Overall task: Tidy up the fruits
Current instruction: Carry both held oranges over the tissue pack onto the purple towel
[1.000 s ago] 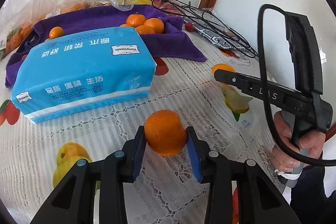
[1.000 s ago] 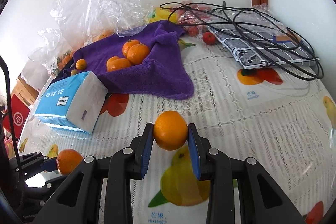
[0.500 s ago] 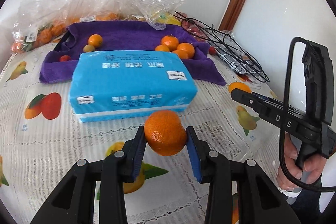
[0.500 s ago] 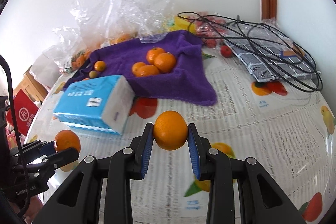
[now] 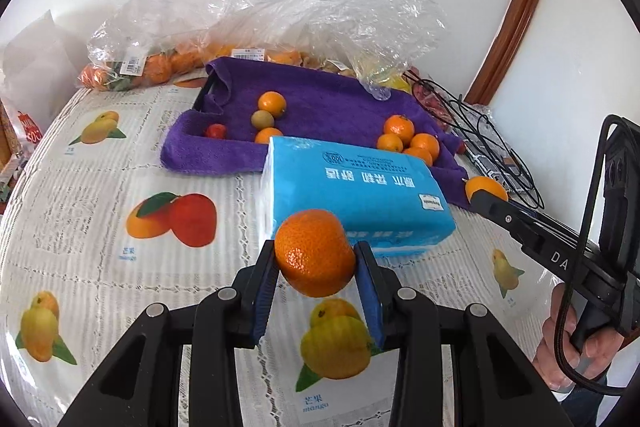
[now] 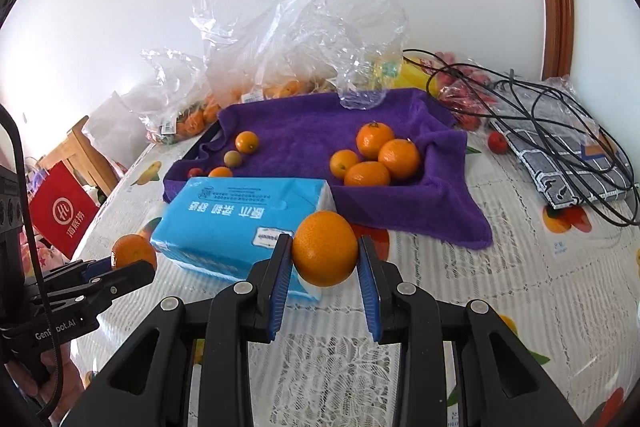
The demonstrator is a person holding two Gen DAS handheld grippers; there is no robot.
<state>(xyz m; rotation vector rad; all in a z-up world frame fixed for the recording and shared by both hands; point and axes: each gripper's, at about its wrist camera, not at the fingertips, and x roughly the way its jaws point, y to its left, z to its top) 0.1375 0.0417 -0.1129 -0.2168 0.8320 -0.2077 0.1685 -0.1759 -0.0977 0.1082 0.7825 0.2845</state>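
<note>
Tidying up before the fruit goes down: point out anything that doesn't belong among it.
The blue tissue pack sits against the front edge of the purple towel, partly hiding one orange behind it. A lone small red fruit lies off the towel, beside the tangled black cables.

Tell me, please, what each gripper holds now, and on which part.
The left gripper holds one orange by its two sides. The right gripper holds another orange likewise.

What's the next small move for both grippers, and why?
Probably carry both forward over the blue tissue pack to the purple towel. The left gripper and right gripper each clamp an orange, and four oranges already sit grouped on the towel.
</note>
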